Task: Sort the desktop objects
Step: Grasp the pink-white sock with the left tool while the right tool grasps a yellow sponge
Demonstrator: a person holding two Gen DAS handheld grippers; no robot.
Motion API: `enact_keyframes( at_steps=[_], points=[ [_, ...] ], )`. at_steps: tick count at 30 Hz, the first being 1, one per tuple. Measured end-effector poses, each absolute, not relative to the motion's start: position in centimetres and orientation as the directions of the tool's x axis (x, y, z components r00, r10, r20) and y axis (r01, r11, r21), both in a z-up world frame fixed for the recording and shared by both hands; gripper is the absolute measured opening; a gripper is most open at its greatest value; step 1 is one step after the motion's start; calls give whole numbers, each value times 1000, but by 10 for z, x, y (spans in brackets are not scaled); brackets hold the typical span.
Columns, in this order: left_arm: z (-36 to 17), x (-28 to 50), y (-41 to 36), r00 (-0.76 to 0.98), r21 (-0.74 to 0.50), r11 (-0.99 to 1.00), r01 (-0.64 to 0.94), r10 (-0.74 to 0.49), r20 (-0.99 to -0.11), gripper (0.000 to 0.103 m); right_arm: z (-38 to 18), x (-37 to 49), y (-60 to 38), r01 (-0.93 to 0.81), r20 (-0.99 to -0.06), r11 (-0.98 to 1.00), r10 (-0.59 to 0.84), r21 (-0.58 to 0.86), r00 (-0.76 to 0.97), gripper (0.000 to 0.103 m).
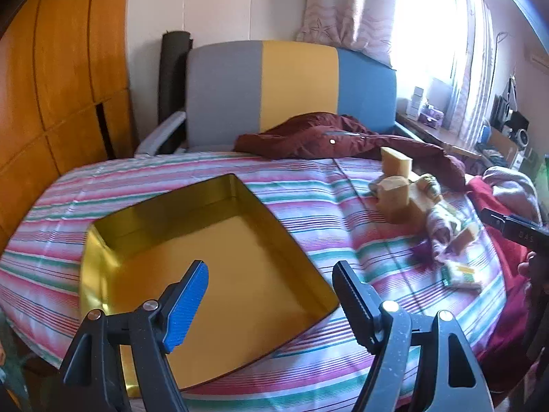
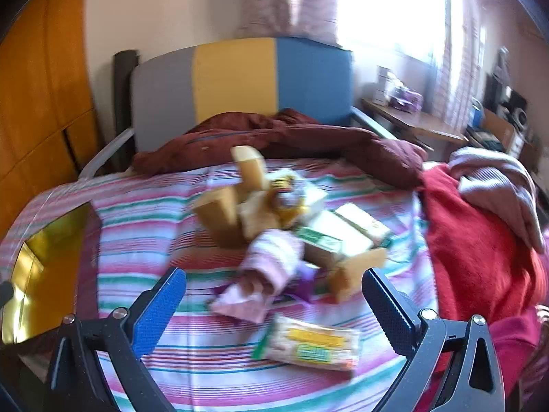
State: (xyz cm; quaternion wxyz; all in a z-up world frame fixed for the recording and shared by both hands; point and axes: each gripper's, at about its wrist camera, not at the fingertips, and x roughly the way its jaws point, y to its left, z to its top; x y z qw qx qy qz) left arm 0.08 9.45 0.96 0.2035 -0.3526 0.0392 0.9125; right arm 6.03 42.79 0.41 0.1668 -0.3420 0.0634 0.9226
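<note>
A shallow gold tin box (image 1: 113,233) lies open on the striped cloth, with nothing inside it. My left gripper (image 1: 271,278) hovers over its near part, open and holding nothing. To the right sits a pile of tan foam blocks (image 1: 394,195) and pink cloth (image 1: 442,226). In the right wrist view, which is blurred, my right gripper (image 2: 274,290) stands wide open just short of that pile: foam blocks (image 2: 219,213), a rolled pink cloth (image 2: 271,261), green-and-white cartons (image 2: 346,230), and a snack packet (image 2: 308,343) nearest. The gold box (image 2: 44,267) shows at the left edge.
A maroon jacket (image 1: 319,137) lies across the back of the table before a grey, yellow and blue chair back (image 1: 295,82). Red and pink clothes (image 2: 480,247) are heaped at the right. A wooden wardrobe (image 1: 51,86) stands left, and a cluttered desk (image 2: 422,123) under the window.
</note>
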Motion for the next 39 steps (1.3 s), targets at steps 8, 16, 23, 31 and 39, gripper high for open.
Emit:
enact_keyframes(
  at_steps=[8, 16, 23, 31, 39],
  points=[
    [4, -9, 132, -553, -177, -857, -485, 457, -697, 76, 10, 64, 488, -454, -677, -886, 275, 97, -682, 103],
    [2, -7, 189, -434, -199, -753, -627, 551, -713, 76, -4, 42, 539, -494, -714, -844, 213, 209, -667, 103],
    [-9, -19, 249, -317, -238, -661, -712, 604, -731, 76, -30, 37, 552, -473, -701, -832, 151, 291, -697, 103],
    [-34, -37, 328, -223, -242, -595, -766, 600, -768, 76, -38, 46, 576, -537, -704, -755, 143, 377, -696, 103],
    [-55, -50, 385, -177, -230, -565, -792, 573, -800, 74, -47, 48, 588, -561, -725, -712, 106, 423, -681, 103]
  ],
)
